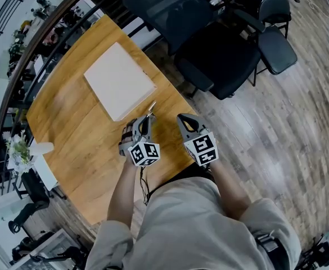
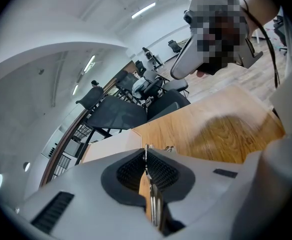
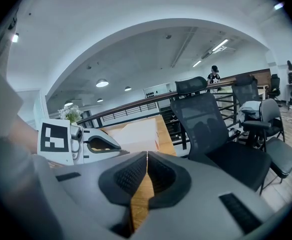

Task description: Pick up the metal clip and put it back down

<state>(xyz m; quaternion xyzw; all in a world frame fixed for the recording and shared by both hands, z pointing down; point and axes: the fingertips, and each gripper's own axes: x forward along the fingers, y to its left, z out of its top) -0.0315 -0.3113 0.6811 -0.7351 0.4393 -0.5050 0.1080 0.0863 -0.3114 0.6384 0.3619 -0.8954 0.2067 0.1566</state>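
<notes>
Left gripper (image 1: 147, 120) clamps the metal clip (image 2: 148, 184) over the wooden table (image 1: 80, 128)
Right gripper (image 1: 183, 117) jaws pressed together, empty; marker cubes (image 1: 144, 152) bear black-and-white squares

One left gripper (image 1: 146, 120), one right gripper (image 1: 182, 117), one metal clip (image 1: 151, 108), one white box (image 1: 119, 80) — one table (image 1: 80, 145).

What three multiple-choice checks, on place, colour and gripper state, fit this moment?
1. The flat white box lies: A on the wooden table; B on the floor; C on a shelf.
2. The office chairs are: A red; B black; C white.
3. The left gripper is: A open, empty; B out of view; C shut on the metal clip.
A, wood shows round it. B, seats and backs are black. C, the clip sits pinched between its jaws.
</notes>
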